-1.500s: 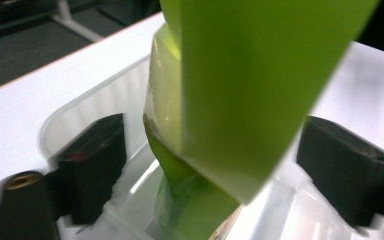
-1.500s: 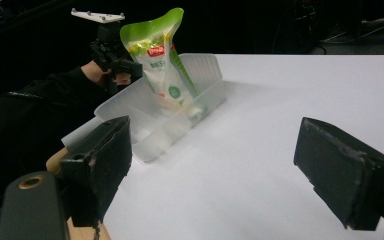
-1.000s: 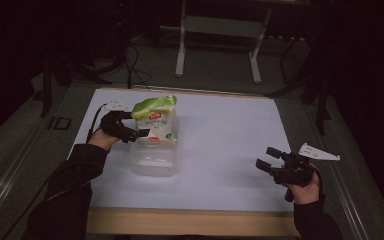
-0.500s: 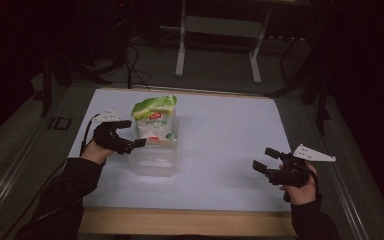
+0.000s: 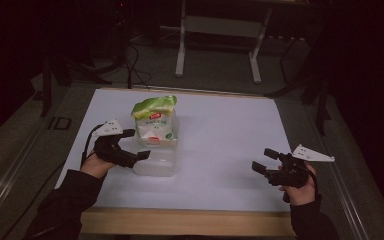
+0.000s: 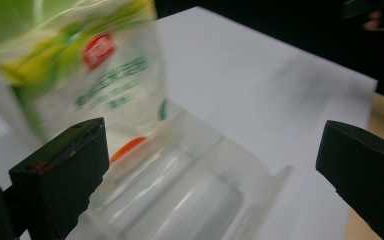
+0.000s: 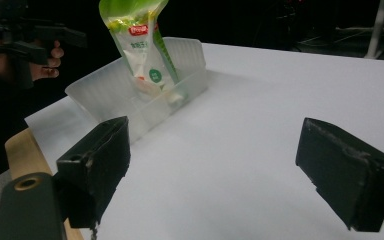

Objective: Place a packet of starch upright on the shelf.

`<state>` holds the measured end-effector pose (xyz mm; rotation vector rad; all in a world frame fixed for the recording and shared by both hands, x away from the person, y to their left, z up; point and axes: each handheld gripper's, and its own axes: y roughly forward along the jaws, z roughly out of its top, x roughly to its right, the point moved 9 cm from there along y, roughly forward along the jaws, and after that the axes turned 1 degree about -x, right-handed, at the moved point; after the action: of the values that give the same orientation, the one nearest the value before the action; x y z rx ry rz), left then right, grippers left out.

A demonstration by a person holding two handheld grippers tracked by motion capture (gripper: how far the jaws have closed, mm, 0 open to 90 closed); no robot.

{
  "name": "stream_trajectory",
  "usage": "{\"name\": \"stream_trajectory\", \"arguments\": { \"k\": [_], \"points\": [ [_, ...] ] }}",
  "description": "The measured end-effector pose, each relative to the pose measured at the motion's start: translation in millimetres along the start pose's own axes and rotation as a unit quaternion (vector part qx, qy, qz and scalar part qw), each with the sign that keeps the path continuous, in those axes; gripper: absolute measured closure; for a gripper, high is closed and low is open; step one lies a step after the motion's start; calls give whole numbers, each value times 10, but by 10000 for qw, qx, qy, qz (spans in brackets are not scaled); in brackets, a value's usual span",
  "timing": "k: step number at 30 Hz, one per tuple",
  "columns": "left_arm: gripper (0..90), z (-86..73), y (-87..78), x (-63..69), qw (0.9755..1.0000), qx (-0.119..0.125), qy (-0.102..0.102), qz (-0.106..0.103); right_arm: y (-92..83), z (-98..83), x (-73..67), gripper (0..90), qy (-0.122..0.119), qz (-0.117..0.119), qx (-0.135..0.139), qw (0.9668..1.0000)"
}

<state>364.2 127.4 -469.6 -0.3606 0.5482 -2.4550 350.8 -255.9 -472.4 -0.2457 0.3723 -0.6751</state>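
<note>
Dark room, grey floor with cables and a metal stand at the top of the high view. White table top (image 5: 220, 135) with a wooden front edge fills the middle of the frame. A clear, frosted plastic rectangular bin (image 5: 156, 162) sits left of centre on the table. A green-topped, white plastic pouch with a red logo (image 5: 155, 122) stands upright in the far end of the bin, leaning slightly.

My left gripper (image 5: 130, 144) is at the left of the high view, just beside the bin's left wall, jaws spread wide, holding nothing. In the left gripper view the bin (image 6: 180, 195) and pouch (image 6: 90, 75) show close up between my jaws, blurred; whether a jaw touches the bin I cannot tell.

My right gripper (image 5: 264, 160) is at the lower right of the high view, well apart from the bin, over bare table, jaws spread, empty. In the right gripper view the bin (image 7: 130, 95) and pouch (image 7: 140, 40) sit upper left, my left hand (image 7: 40, 62) at the far left edge.
</note>
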Motion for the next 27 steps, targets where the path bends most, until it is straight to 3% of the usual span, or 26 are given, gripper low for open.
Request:
{"name": "stream_trajectory", "arguments": {
  "k": [8, 17, 21, 27],
  "points": [
    [10, 13, 55, 370, 9988, 93, 178, -442, 2, -11, -11, 142, -34, 16, -24, 10000],
    [11, 62, 164, 728, 9956, 125, 398, -839, 19, -29, -34, 141, -61, 49, -45, 10000],
    [10, 110, 187, 915, 9910, 266, 430, -1240, 28, -24, -65, 143, -99, 190, 0, 9998],
    [10, 154, 274, 1183, 9854, 278, 660, -1542, 50, -46, -86, 143, -119, 234, -75, 9996]
  ]
}}
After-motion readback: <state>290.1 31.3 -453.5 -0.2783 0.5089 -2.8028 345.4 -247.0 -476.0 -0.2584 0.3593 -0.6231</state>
